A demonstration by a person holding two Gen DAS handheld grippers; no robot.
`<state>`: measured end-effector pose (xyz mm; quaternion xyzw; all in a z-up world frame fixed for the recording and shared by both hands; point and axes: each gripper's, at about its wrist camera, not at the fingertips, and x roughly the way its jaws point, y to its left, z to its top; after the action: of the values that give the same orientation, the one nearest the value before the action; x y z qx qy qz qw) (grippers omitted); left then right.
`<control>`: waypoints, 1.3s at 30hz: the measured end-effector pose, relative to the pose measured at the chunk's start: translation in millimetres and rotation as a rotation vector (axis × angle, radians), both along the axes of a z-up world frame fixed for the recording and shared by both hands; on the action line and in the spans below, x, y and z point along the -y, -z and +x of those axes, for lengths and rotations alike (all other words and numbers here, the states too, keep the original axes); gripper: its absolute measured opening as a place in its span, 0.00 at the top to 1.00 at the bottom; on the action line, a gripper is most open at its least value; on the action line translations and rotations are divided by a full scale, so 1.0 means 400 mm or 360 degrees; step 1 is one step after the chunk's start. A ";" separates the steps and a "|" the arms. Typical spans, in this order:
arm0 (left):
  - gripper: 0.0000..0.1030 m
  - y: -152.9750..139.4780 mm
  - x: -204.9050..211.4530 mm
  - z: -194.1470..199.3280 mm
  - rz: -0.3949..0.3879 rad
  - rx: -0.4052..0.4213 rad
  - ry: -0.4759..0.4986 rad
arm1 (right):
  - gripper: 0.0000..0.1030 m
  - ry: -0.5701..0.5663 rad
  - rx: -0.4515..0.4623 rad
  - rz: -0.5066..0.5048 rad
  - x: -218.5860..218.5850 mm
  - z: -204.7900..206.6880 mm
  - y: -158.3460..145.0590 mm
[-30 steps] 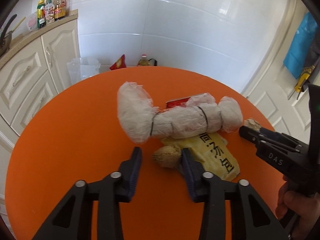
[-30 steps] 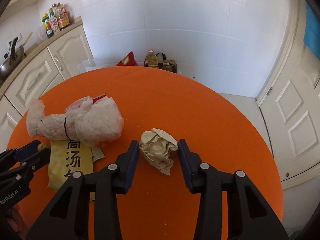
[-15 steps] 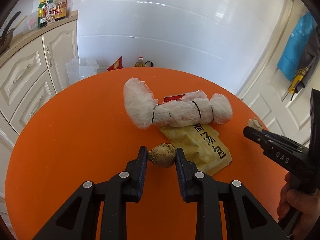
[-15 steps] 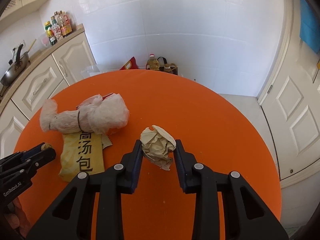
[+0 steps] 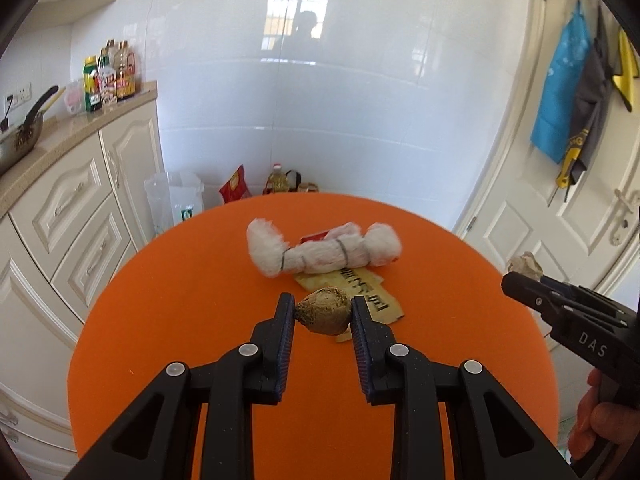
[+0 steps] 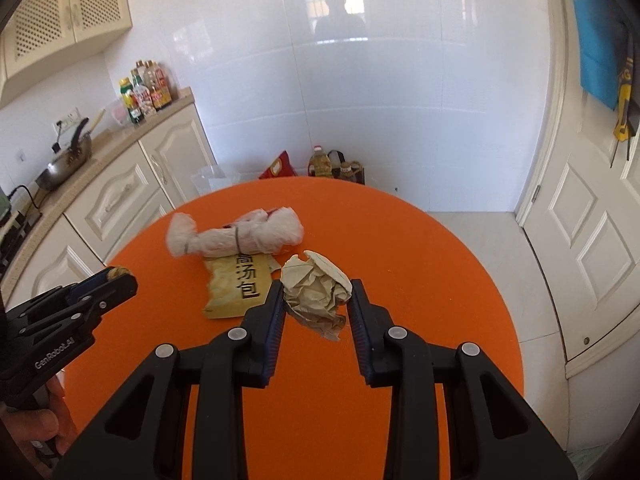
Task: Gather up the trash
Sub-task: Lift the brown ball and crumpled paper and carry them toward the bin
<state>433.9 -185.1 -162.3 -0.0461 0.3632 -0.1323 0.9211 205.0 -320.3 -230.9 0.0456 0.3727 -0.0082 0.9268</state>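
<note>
**Two pieces of trash in hand, two left on the table**

Your left gripper has its fingers pinched on a brown, knobbly lump, which looks clear of the orange table beneath it. Your right gripper pinches a crumpled ball of beige paper between its pads, likewise carried above the tabletop; in the left wrist view the same paper shows at the tip of that gripper, over the table's right edge. Both grasps appear firm: the pads press each item from either side with no gap showing.

Remaining on the table: a white plastic bundle bound with dark bands, with something red under its far side, and a yellow sachet printed with black characters that lies just in front of the bundle and partly beneath it.

Judged from this, the collection is roughly half done. Neither view shows for certain where the trash should go; a clear bag-lined container stands on the floor beyond the table's far left edge and may serve. The held pieces have yet to be dropped, and the bundle and sachet await pickup.
</note>
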 end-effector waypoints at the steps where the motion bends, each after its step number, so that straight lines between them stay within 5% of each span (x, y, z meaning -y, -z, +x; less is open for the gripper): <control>1: 0.77 -0.015 0.004 0.000 -0.0005 0.0022 0.0009 | 0.70 -0.0001 0.0020 -0.0001 -0.006 -0.016 -0.013; 10: 0.77 -0.102 -0.052 -0.201 -0.0034 0.0185 0.0131 | 0.70 0.0012 0.0169 0.0010 0.005 -0.168 -0.113; 17: 0.77 -0.174 -0.092 -0.647 -0.0039 0.0307 0.0268 | 0.70 0.0071 0.0314 0.0065 0.079 -0.294 -0.192; 21: 0.77 -0.198 -0.020 -0.748 -0.0057 0.0351 0.0382 | 0.70 0.0166 0.0385 0.0055 0.151 -0.372 -0.233; 29: 0.77 -0.190 0.143 -0.721 -0.0121 0.0331 0.0668 | 0.70 0.0478 0.0428 0.0024 0.357 -0.533 -0.258; 39: 0.77 -0.058 0.420 -0.656 -0.0093 0.0023 0.1114 | 0.70 0.0946 0.0274 0.0067 0.650 -0.712 -0.144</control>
<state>171.5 -353.1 -139.1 0.0558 0.3464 -0.4506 0.8209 -79.7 -580.5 -173.3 0.1723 0.2631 -0.2672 0.9109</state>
